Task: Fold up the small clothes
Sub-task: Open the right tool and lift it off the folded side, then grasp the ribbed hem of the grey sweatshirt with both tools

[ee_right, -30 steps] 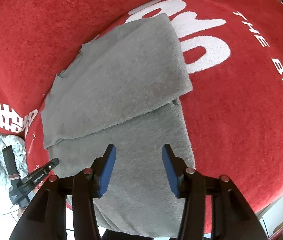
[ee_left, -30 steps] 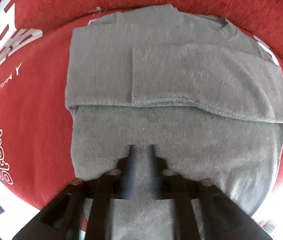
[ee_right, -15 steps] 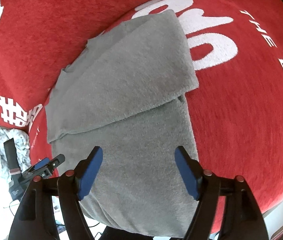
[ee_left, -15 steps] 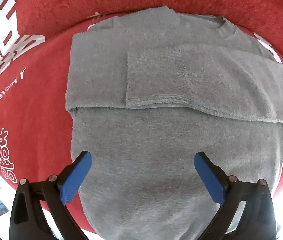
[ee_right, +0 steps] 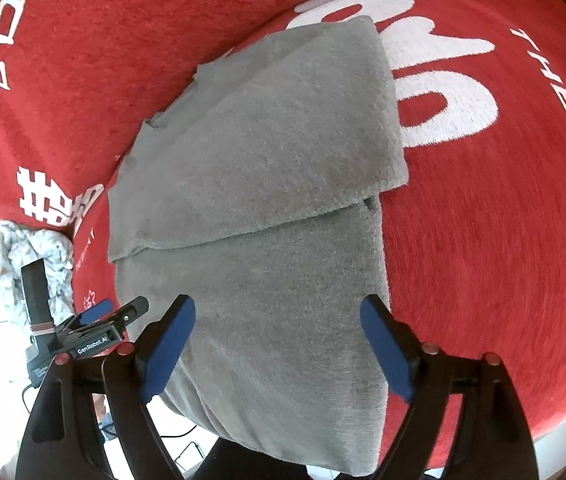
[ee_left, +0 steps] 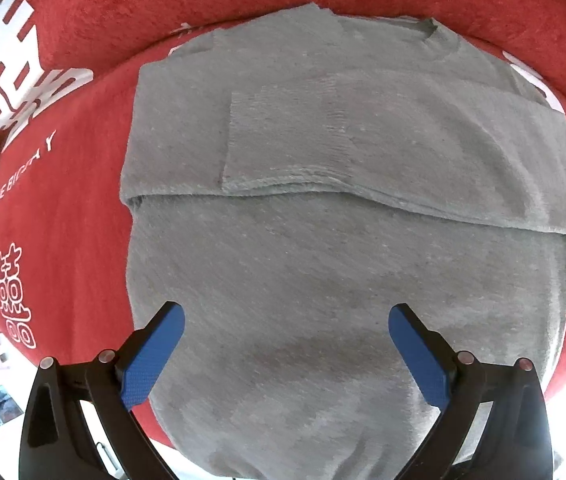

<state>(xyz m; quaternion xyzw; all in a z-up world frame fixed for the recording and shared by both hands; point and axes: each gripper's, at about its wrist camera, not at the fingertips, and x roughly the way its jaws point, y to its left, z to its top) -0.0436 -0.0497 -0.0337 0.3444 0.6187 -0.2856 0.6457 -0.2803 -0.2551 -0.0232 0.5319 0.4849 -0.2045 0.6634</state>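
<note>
- A grey sweater (ee_left: 347, 248) lies flat on the red cloth (ee_left: 63, 216), sleeves folded across the chest, its hem hanging over the near edge.
- The left gripper (ee_left: 283, 344) hangs over the lower body of the sweater, its blue fingers (ee_left: 155, 356) spread wide and holding nothing.
- The right gripper (ee_right: 279, 344) sits over the sweater's lower right side, jaws also wide apart (nothing between them but knit).
- The cloth carries white lettering (ee_right: 435, 92), well clear of the hem.
- A pale crumpled fabric (ee_right: 39, 264) lies off the cloth's left edge.
</note>
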